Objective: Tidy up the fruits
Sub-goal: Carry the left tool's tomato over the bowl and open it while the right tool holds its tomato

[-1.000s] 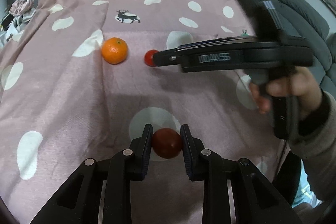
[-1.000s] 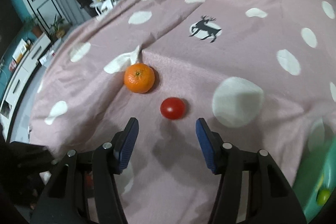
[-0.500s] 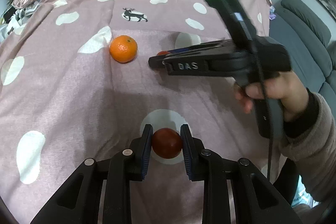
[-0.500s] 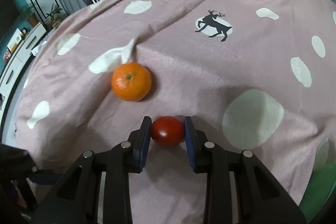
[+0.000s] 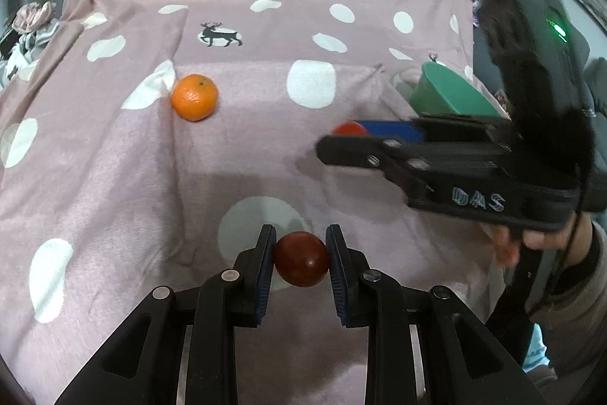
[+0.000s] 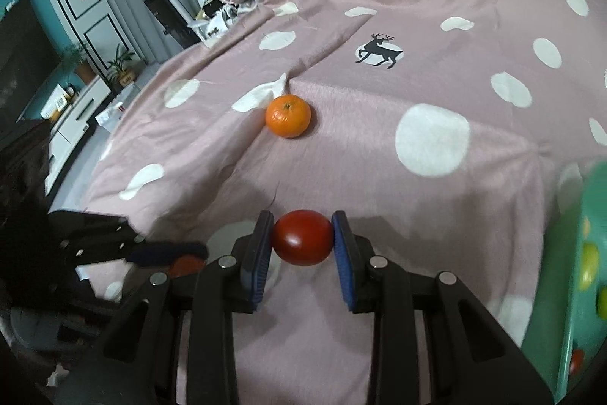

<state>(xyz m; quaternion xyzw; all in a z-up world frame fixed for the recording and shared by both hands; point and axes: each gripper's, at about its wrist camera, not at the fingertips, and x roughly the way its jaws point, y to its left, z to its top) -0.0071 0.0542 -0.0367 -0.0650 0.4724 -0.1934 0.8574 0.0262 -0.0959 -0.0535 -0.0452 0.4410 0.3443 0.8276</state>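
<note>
Pink cloth (image 5: 114, 177) with white dots and a deer print covers the desk. Each gripper pinches a red tomato between its blue-padded fingers: the left gripper (image 5: 301, 255) holds a darker one (image 5: 301, 259), the right gripper (image 6: 302, 240) a brighter one (image 6: 302, 237). An orange mandarin (image 6: 288, 115) lies alone farther back (well apart from both). At the right edge stands a green bowl (image 5: 447, 93).

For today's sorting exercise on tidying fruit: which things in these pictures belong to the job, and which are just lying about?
Belongs to the job:
- dark red tomato in left gripper
- red tomato in right gripper
- orange
- green bowl

Just lying about:
- spotted pink cloth
- potted plants
- white cabinet
</note>
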